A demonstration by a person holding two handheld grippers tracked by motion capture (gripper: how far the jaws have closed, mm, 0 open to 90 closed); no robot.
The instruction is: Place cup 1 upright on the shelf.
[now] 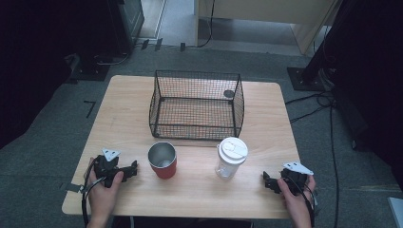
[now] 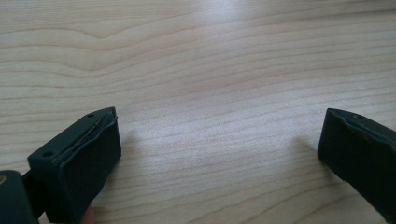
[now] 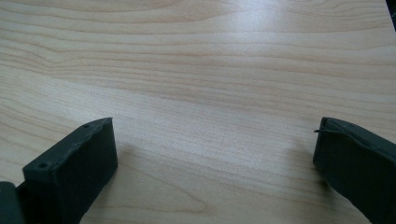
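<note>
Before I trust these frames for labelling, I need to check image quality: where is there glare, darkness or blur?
High view: dim, the room's sides nearly black, the wooden table evenly lit, the wire basket sharp. Left gripper view: pale glare on the wood along the top edge, soft shadows beside the open jaws. Right gripper view: similar sheen up top, and the near jaw edges look slightly soft.

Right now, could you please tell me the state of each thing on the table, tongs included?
Red cup: upright, open-topped, looks empty.
Clear bottle: upright, white lid on.
Wire basket: upright, open top, nothing in it.
Left tongs: open, holding nothing, over bare wood.
Right tongs: open, holding nothing, over bare wood.
</note>
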